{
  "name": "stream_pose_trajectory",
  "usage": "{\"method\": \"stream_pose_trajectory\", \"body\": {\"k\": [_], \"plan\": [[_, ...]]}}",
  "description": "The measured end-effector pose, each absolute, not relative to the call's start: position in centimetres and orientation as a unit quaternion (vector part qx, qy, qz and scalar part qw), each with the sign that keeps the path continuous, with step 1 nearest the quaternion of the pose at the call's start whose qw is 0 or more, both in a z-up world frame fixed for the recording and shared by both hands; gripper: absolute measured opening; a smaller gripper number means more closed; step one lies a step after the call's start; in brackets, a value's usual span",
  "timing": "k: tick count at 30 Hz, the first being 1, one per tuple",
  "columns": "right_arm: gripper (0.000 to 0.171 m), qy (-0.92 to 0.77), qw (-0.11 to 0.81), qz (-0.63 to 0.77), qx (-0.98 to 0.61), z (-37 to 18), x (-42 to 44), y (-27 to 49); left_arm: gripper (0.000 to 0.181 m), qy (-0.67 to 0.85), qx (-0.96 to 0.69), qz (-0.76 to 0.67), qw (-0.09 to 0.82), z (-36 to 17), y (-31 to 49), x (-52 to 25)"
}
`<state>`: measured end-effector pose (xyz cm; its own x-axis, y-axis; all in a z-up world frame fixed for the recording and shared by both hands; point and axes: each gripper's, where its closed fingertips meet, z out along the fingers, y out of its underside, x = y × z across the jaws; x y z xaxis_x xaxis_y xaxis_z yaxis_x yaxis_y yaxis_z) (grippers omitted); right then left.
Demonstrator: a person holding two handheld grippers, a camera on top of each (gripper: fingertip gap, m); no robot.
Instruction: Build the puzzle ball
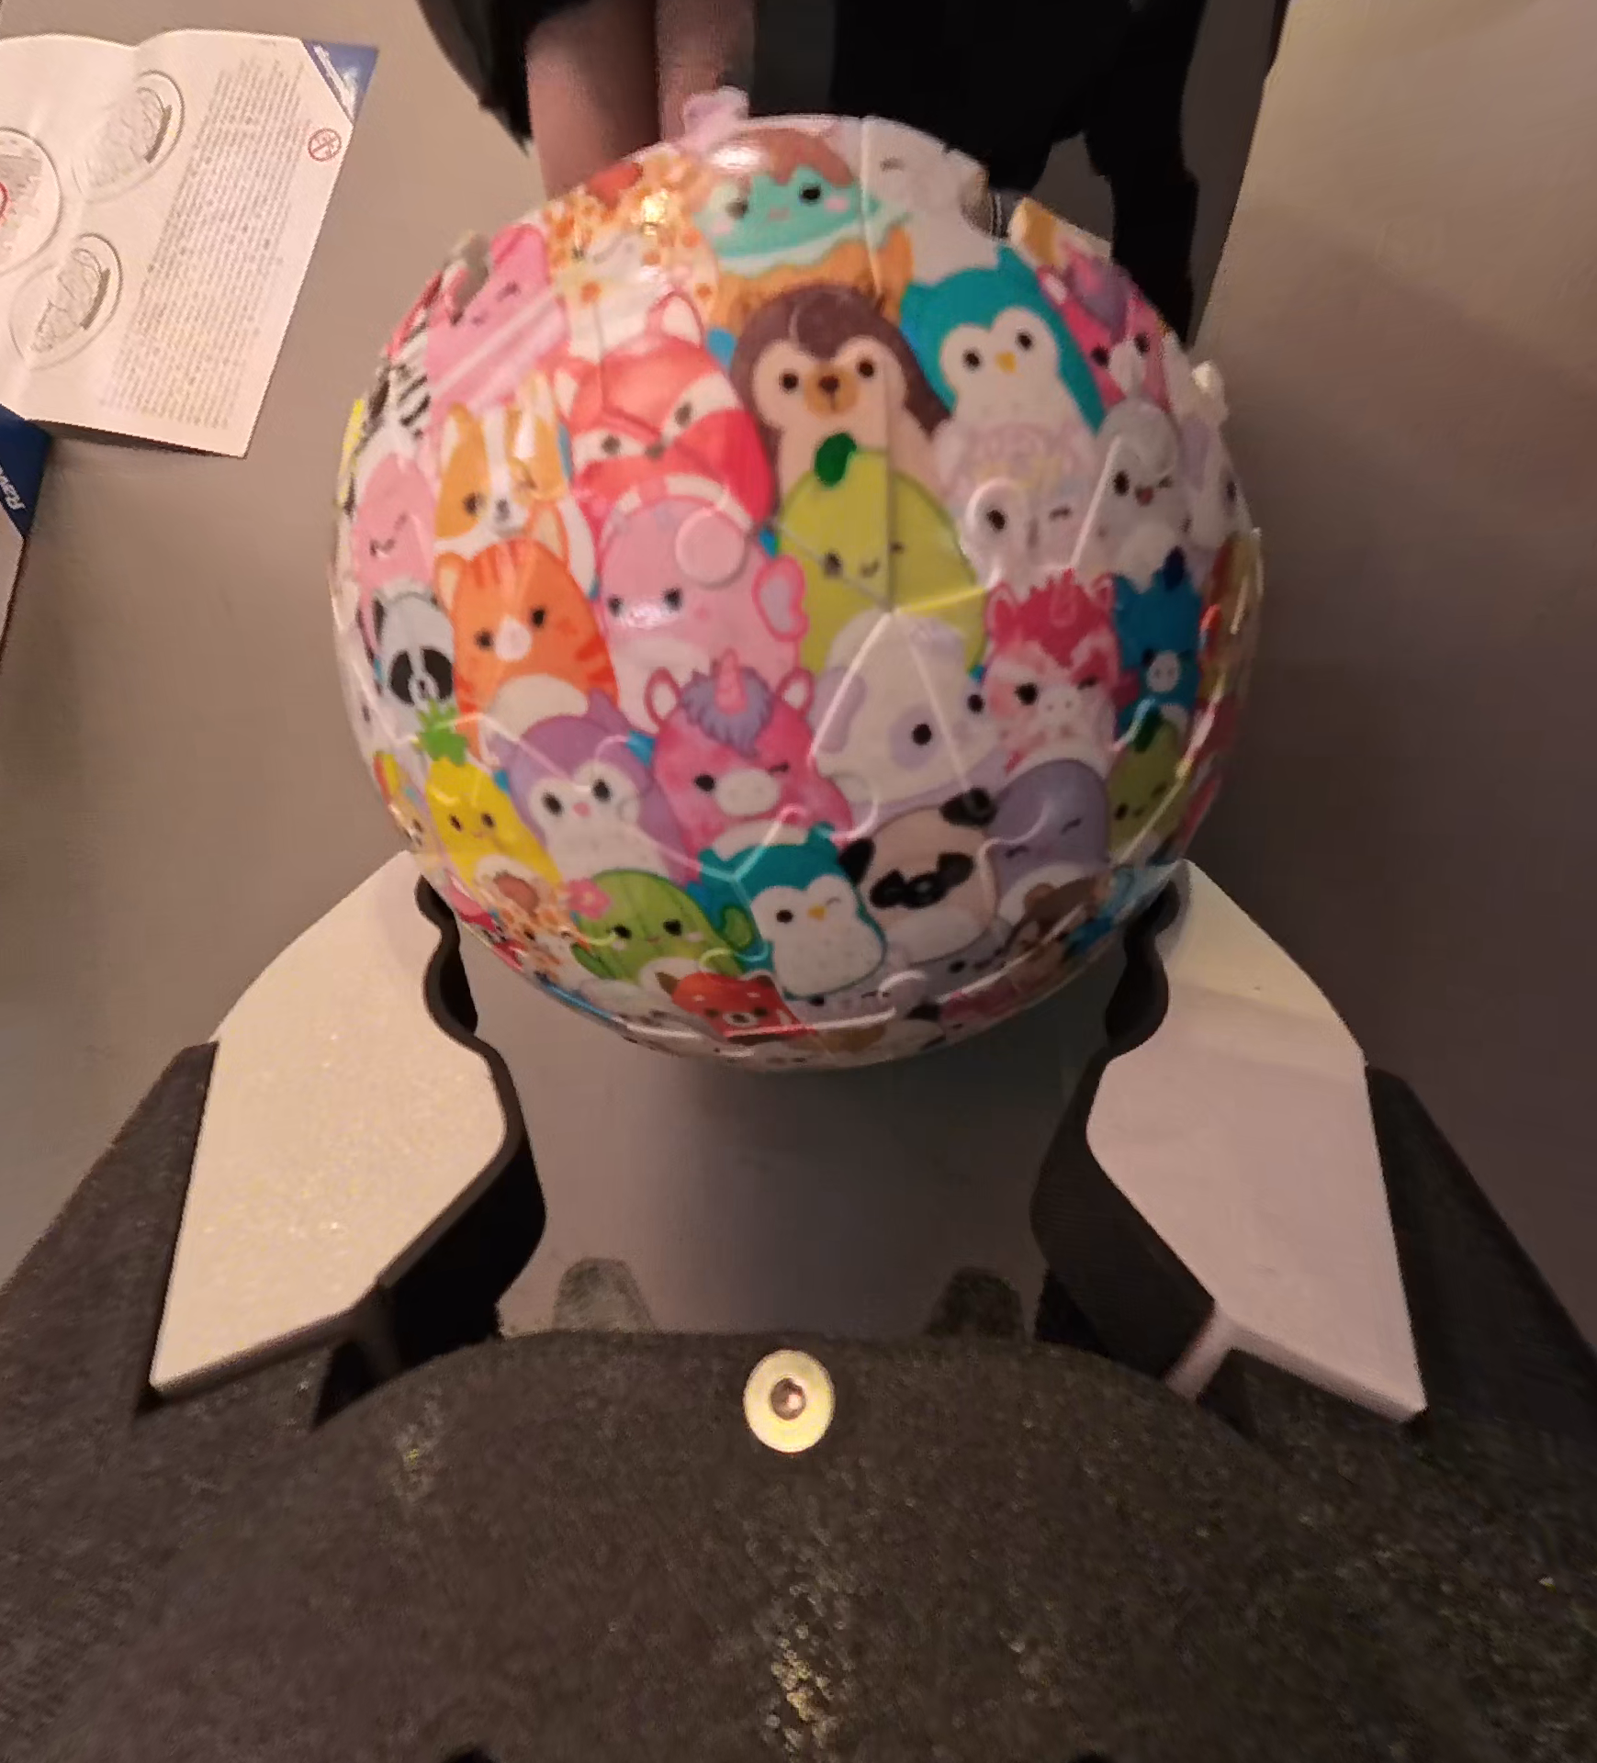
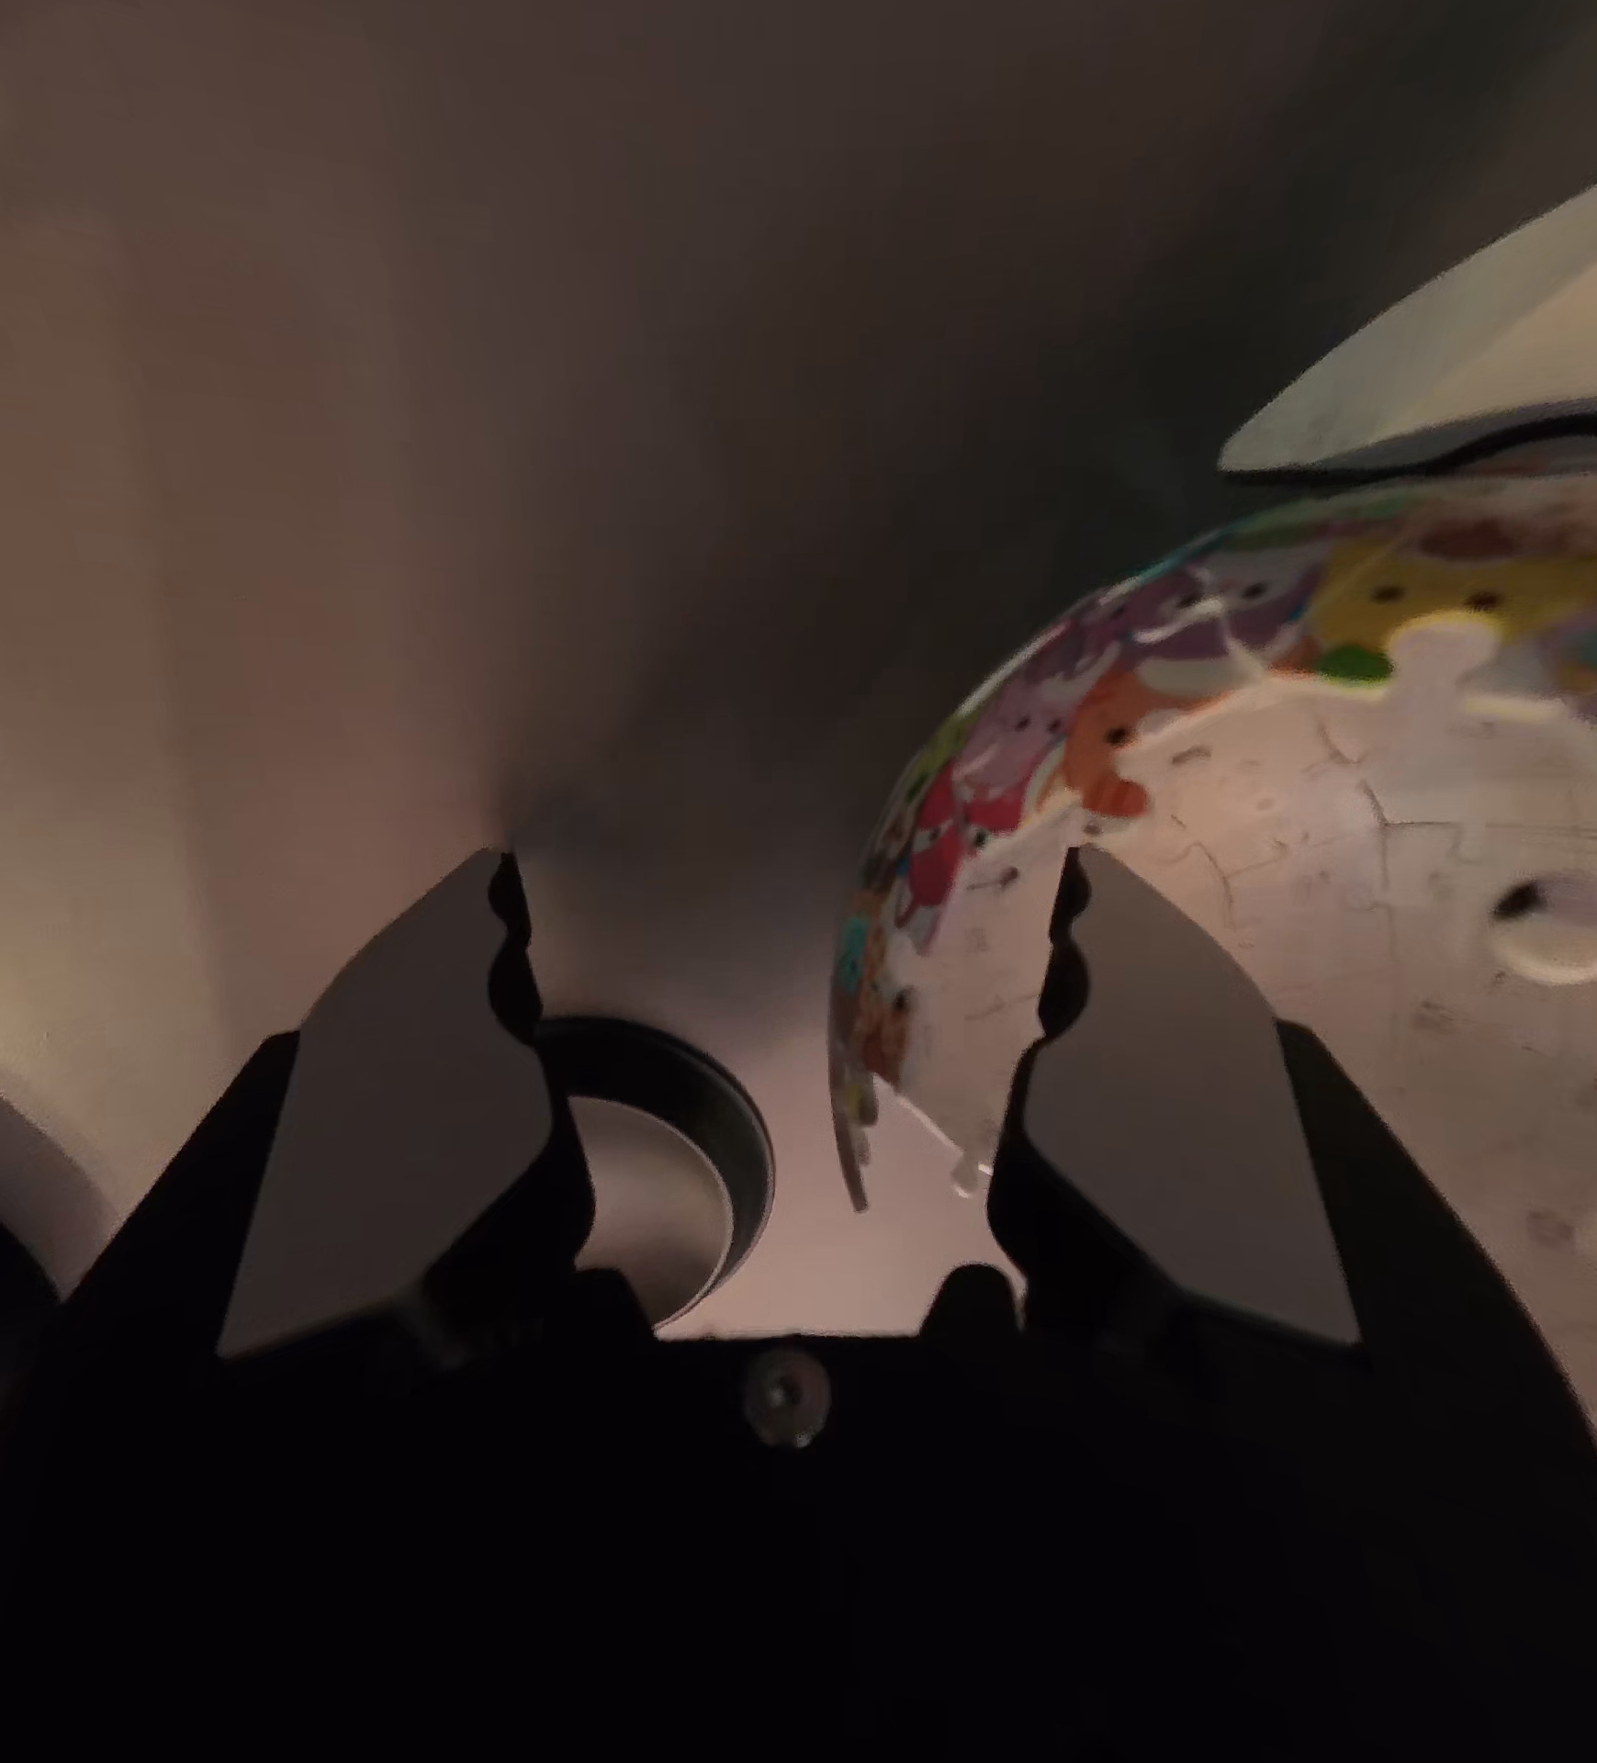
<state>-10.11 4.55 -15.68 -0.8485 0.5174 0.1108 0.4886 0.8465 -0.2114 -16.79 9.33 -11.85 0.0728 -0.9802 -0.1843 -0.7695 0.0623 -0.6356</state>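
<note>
Left wrist view is showing the left gripper (image 1: 799,906) clamping the puzzle ball (image 1: 799,572) low on both sides, above the grey table (image 1: 1443,668); the right gripper (image 2: 789,863) is standing apart and empty beside the ball's open rim (image 2: 880,1002); grip gently, since squeezing could pop seams; no loose piece is showing.

Puzzle ball (image 2: 1348,859) cut off at right edge (blurred), leaflet (image 1: 117,229) cropped left
</note>
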Motion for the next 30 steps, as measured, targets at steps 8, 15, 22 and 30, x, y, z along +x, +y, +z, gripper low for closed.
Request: {"method": "stream_pose_trajectory", "body": {"k": [8,15,22,30], "plan": [[0.108,-0.956,0.062,0.086,-0.273,-16.2,-10.3,4.7,0.130,0.663,-0.660,-0.167,0.313,-11.9,9.4,-16.7],[0.108,-0.957,0.059,0.090,-0.269,-16.3,-10.3,4.8,0.130,0.662,-0.660,-0.166,0.314,-11.9,9.5,-16.6],[0.102,-0.955,0.041,0.113,-0.272,-15.5,-9.4,4.0,0.130,0.661,-0.663,-0.160,0.312,-12.1,9.8,-16.8],[0.097,-0.951,0.037,0.135,-0.277,-14.8,-8.7,3.4,0.129,0.663,-0.662,-0.156,0.313,-12.2,9.8,-16.6]]}}
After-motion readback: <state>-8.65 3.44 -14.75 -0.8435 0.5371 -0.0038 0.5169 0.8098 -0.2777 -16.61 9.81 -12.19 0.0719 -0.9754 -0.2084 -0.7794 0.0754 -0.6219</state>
